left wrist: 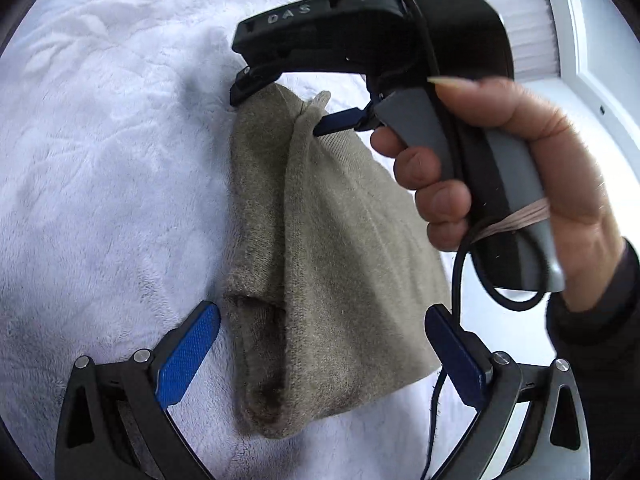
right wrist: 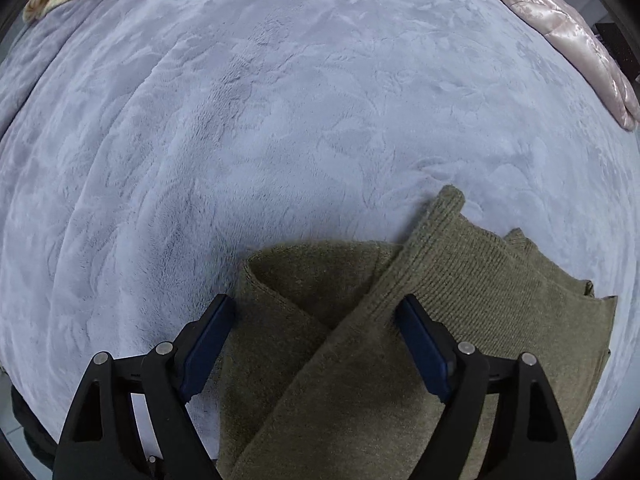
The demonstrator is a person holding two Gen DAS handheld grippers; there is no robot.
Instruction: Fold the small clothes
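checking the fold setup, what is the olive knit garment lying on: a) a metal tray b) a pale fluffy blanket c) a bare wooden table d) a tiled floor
b: the olive knit garment lies on a pale fluffy blanket that fills both views, between the open jaws of the right gripper.

Left wrist view: bright daylight from 2 o'clock, where the white door and the hand gripping the handle are washed out. White blanket near blown out at 9 o'clock. Soft grey shadow beside the knit garment. Right wrist view: dimmer, flat, cool bluish cast; glossy sheen on the pink quilt at 1 o'clock. Both views: strong fisheye bending, black vignette at corners. Focus mostly sharp; slight softness at rims.
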